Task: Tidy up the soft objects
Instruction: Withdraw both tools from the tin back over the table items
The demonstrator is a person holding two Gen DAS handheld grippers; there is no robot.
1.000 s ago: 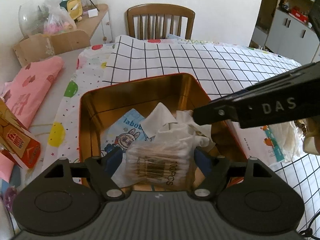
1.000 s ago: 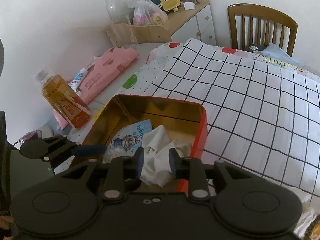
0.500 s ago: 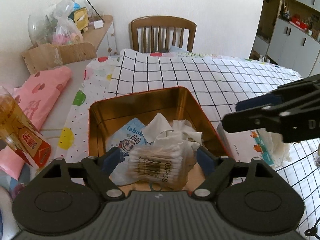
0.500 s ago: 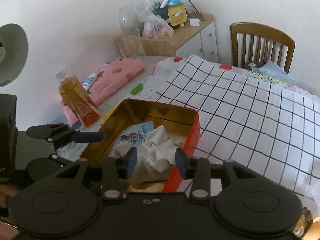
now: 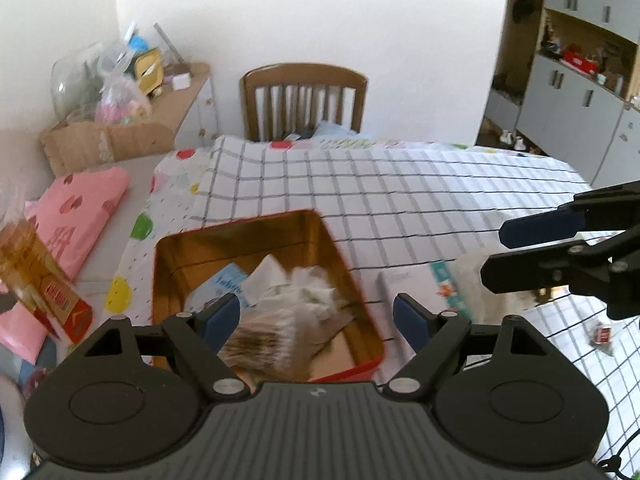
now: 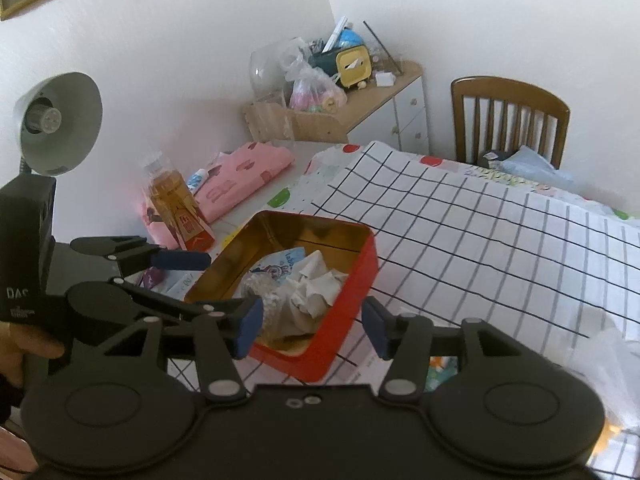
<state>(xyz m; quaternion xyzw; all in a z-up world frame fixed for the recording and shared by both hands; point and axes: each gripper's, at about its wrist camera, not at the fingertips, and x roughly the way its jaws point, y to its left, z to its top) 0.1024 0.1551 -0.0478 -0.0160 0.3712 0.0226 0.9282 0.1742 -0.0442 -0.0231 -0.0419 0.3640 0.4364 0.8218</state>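
Overhead, the left wrist view takes in grey cabinets (image 5: 576,120) in a side room far right of the red tin (image 5: 362,364), out of frame in the right wrist view; the right wrist view alone shows a grey desk lamp (image 6: 60,120) high to the tin's left. Both views share white walls and a table under a white black-grid cloth (image 5: 400,200) with a dotted cloth edge beneath it. The tin sits open on that cloth, gold inside. A wooden chair (image 5: 304,100) stands at the table's far side, beyond the tin; a low wooden cabinet (image 6: 384,96) piled with bags and a yellow box sits back-left of it. Folded pink fabric (image 5: 76,216) lies left of the tin, an amber bottle (image 6: 176,204) with a red label upright between the two. Inside the tin: crumpled white cloth (image 6: 316,284), a blue-and-white packet (image 6: 280,264) behind it, and a clear bag of cotton swabs (image 5: 260,344) at the near side, blurred in the left view. A flat printed packet (image 5: 416,288) lies just right of the tin. Left gripper (image 5: 316,318) hangs over the tin's near edge, fingers spread wide, holding nothing. Right gripper (image 6: 312,324), just right of the tin, is likewise spread and bare.
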